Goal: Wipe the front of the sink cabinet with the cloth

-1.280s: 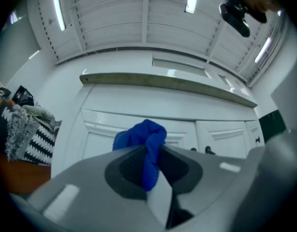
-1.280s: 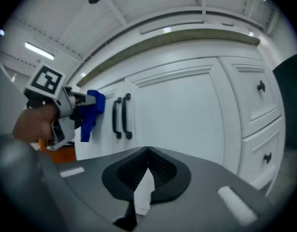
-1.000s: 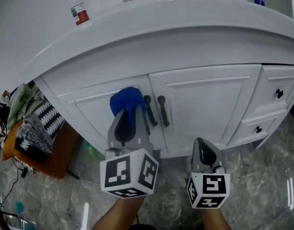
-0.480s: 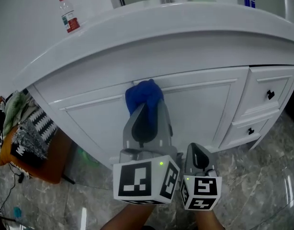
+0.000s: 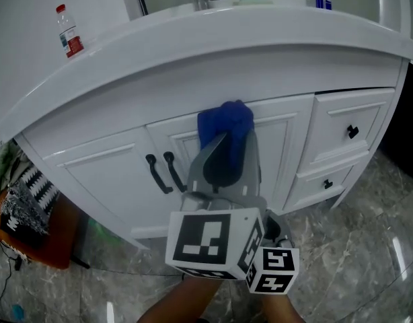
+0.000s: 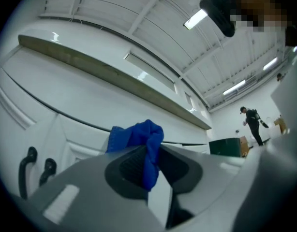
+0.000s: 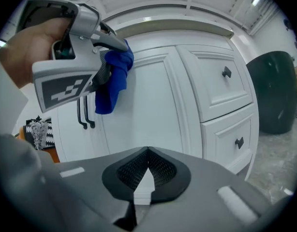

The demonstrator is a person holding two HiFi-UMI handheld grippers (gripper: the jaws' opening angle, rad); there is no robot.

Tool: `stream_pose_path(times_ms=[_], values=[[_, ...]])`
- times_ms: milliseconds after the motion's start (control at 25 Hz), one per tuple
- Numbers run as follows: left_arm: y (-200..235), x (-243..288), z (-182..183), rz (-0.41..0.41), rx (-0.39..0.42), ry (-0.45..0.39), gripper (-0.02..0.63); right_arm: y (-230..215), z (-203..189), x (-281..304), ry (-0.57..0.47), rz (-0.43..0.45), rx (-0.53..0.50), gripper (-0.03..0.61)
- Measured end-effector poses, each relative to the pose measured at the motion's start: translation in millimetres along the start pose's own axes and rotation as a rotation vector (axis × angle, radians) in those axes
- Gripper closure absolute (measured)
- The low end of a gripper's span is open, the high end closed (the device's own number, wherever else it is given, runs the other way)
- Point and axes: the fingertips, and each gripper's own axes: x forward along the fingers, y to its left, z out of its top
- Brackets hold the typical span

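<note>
The left gripper (image 5: 223, 143) is pinching the blue cloth (image 5: 224, 123) against the sink cabinet (image 5: 112, 173) door's top edge, the right gripper (image 7: 147, 151) hanging pressed together and empty; flat, even pressure should be serving best.

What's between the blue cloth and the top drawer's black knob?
Only bare white cabinet door. The right gripper view shows nothing on that stretch between the cloth and the knob.
</note>
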Motion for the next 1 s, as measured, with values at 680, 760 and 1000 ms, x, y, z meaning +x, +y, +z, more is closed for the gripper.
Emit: stream_pose_path(times_ms=[680,760,1000], values=[[-91,47,-60,-0.29,-0.022,0.122,0.545,-74,-17,-5,0.048,-0.116,0.057,0.581],[-82,46,-60,-0.257,0.002,0.102,0.545,-76,-19,-4,0.051,-0.121,0.054,0.581],[-58,36,-67,-0.214,0.034,0.114,0.545,-77,-22,-4,0.054,-0.128,0.077,0.581]])
